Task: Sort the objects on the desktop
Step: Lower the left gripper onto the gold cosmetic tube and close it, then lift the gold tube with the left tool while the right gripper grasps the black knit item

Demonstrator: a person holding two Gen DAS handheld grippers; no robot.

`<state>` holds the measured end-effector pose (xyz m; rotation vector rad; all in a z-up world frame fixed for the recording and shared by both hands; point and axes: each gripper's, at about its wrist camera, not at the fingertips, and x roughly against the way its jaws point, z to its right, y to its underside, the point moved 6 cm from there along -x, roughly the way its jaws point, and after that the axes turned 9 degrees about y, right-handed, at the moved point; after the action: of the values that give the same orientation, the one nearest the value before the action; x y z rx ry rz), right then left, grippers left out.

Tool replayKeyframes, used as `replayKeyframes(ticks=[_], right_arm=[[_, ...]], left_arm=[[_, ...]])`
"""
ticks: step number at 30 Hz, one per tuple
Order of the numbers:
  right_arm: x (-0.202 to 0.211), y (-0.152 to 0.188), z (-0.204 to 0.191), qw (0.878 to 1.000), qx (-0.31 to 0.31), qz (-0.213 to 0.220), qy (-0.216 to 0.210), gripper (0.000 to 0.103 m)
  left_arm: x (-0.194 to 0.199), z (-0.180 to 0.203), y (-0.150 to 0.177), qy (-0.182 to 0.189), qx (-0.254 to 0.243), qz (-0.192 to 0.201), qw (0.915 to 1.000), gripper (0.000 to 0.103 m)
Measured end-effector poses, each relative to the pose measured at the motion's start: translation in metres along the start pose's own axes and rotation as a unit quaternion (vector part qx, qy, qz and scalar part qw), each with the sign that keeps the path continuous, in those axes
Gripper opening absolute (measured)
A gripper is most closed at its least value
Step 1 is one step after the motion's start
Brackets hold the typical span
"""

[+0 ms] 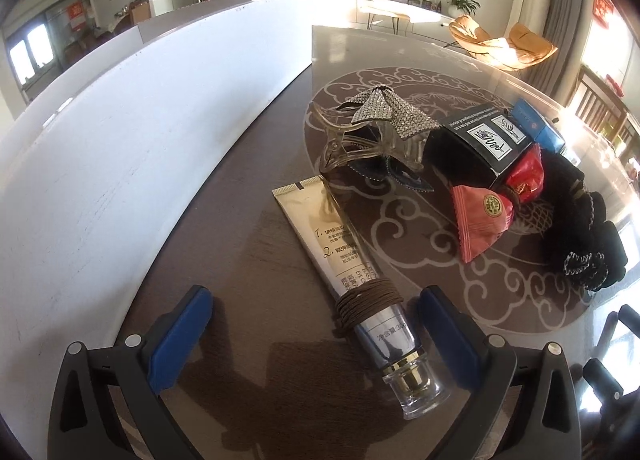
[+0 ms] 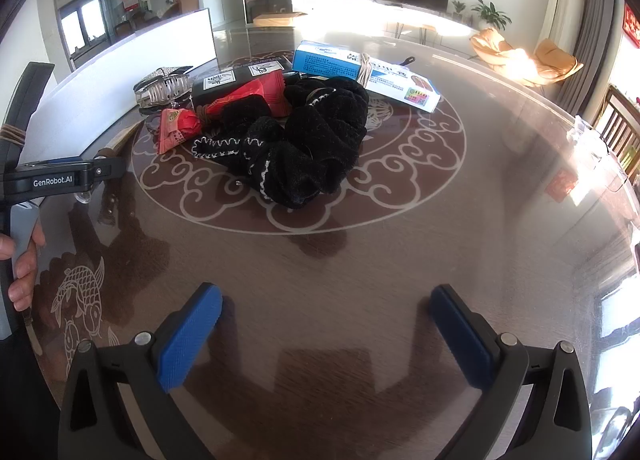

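A gold cosmetic tube [image 1: 352, 264] with brown hair ties wound round it lies between the fingers of my open left gripper [image 1: 316, 324], its clear cap nearest me. Beyond it sit a clear hair claw with a rhinestone bow [image 1: 372, 132], a black box [image 1: 480, 140], red snack packets [image 1: 484, 216] and a black scrunchie [image 1: 588, 228]. In the right wrist view the scrunchie [image 2: 304, 144] lies mid-table with the packets [image 2: 176, 128], black box [image 2: 228, 82], claw [image 2: 164, 90] and a blue-white box [image 2: 364, 72] behind. My right gripper [image 2: 326, 324] is open over bare table, short of the pile.
A white board [image 1: 132, 148] stands upright along the left of the dark glass-topped table [image 2: 460, 260]. A hand [image 2: 24, 260] holds the left gripper body [image 2: 52, 180] at the left edge of the right wrist view. Chairs stand beyond the far right rim.
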<state>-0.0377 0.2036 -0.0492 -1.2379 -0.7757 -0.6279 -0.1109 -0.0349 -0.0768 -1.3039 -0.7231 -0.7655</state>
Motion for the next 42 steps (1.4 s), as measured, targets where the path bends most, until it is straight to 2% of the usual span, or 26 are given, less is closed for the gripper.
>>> replayKeyframes(ticks=[4,5,6,8,9,13,16,20,23,25,26,29,30,31,32,35,36,39,42], right_arm=[[0.0,0.0,0.0,1.0,0.0,0.0,0.0,0.103],[0.0,0.0,0.0,1.0,0.0,0.0,0.0,0.103],[0.0,0.0,0.0,1.0,0.0,0.0,0.0,0.103],[0.0,0.0,0.0,1.0,0.0,0.0,0.0,0.103],[0.0,0.0,0.0,1.0,0.0,0.0,0.0,0.103],[0.0,0.0,0.0,1.0,0.0,0.0,-0.001,0.103],[0.001,0.0,-0.001,1.0,0.0,0.001,-0.004,0.103],[0.015,-0.011,-0.017,0.996,0.012,0.034,-0.086,0.103],[0.028,-0.043,-0.038,0.99,0.066,0.078,-0.102,0.103],[0.027,-0.065,-0.054,0.983,0.101,0.09,-0.124,0.103],[0.021,-0.074,-0.06,0.98,0.118,0.089,-0.131,0.103],[-0.011,-0.087,-0.07,0.981,0.161,0.053,-0.097,0.1],[-0.021,-0.086,-0.071,0.981,0.165,0.031,-0.095,0.097],[-0.027,-0.083,-0.071,0.982,0.165,0.012,-0.095,0.09],[-0.026,-0.079,-0.073,0.982,0.162,-0.002,-0.1,0.089],[-0.004,-0.065,-0.083,0.973,0.129,-0.028,-0.187,0.089],[0.005,-0.063,-0.086,0.971,0.125,-0.025,-0.202,0.089],[0.009,-0.062,-0.089,0.976,0.146,-0.006,-0.159,0.088],[-0.012,-0.057,-0.097,0.979,0.16,-0.025,-0.126,0.088]], left_arm=[[0.0,-0.001,0.0,0.004,-0.005,0.002,1.0,0.103],[0.004,0.0,0.0,0.007,-0.015,0.015,0.9998,0.087],[0.008,0.001,-0.001,0.016,-0.03,0.03,0.999,0.057],[0.014,0.005,0.001,0.027,-0.053,0.039,0.9975,0.032],[0.017,0.005,0.003,0.034,-0.056,0.039,0.9971,0.029],[0.024,-0.001,0.009,0.065,-0.043,0.042,0.9961,0.028],[0.027,-0.001,0.012,0.065,-0.043,0.046,0.9959,0.028],[0.03,-0.003,0.016,0.067,-0.037,0.05,0.9958,0.028],[0.029,-0.004,0.016,0.067,-0.038,0.05,0.9958,0.028],[0.03,-0.002,0.02,0.065,-0.039,0.05,0.9959,0.028],[0.03,-0.002,0.02,0.064,-0.04,0.05,0.9959,0.028],[0.03,-0.001,0.02,0.064,-0.04,0.05,0.9959,0.028],[0.03,-0.001,0.021,0.065,-0.039,0.05,0.9959,0.028],[0.03,-0.001,0.02,0.066,-0.039,0.05,0.9958,0.028],[0.03,-0.001,0.02,0.066,-0.038,0.05,0.9958,0.028],[0.03,-0.001,0.021,0.064,-0.04,0.05,0.9959,0.028],[0.029,0.0,0.021,0.062,-0.041,0.05,0.996,0.028],[0.029,0.001,0.021,0.059,-0.042,0.049,0.9961,0.028],[0.03,0.001,0.02,0.065,-0.037,0.051,0.9959,0.028]])
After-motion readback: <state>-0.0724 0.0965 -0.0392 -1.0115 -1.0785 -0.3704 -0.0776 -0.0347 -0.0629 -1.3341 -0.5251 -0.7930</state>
